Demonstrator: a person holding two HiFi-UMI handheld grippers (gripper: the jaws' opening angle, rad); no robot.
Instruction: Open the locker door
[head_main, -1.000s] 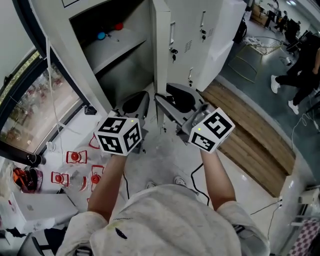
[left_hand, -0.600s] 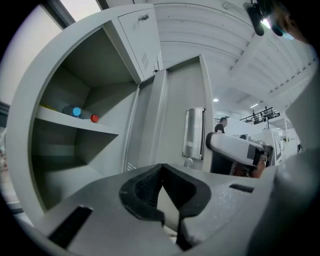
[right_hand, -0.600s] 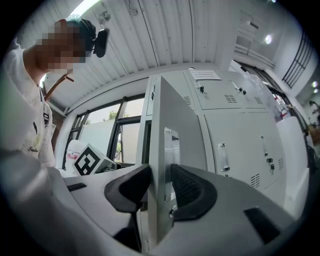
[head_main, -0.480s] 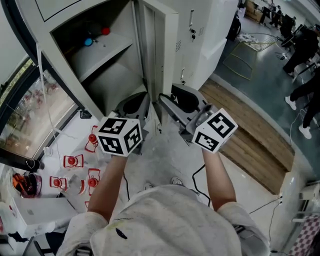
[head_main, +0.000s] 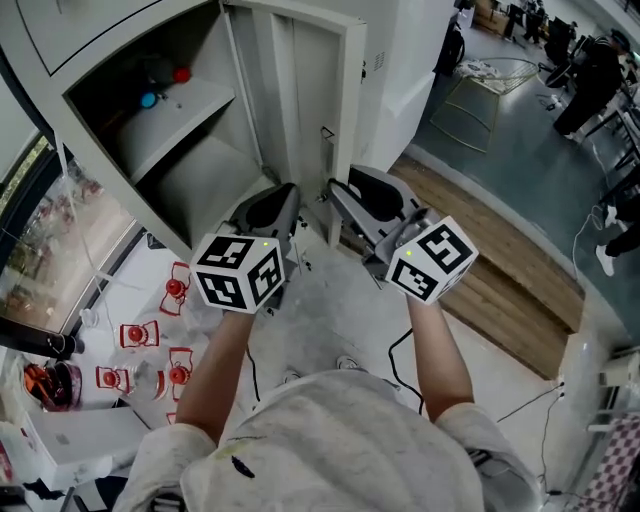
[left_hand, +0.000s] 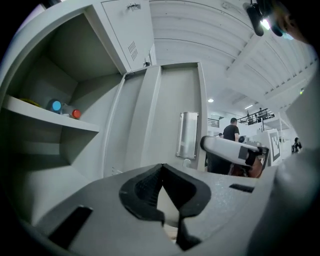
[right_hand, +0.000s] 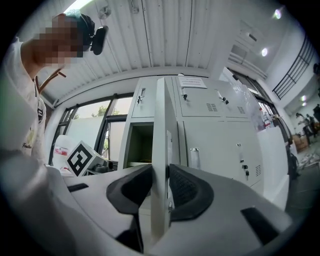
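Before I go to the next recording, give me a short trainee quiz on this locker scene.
1. True or false: the door is shut.
2. Which claw has the door's edge between its jaws?
3. Fill in: on the shelf sit a blue thing and a ____ thing.
Key: 1. False, it stands open. 2. The right claw; its jaws have just been closing on the edge. 3. Red: a red thing.

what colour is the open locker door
The locker door is light grey; the head view shows it best.
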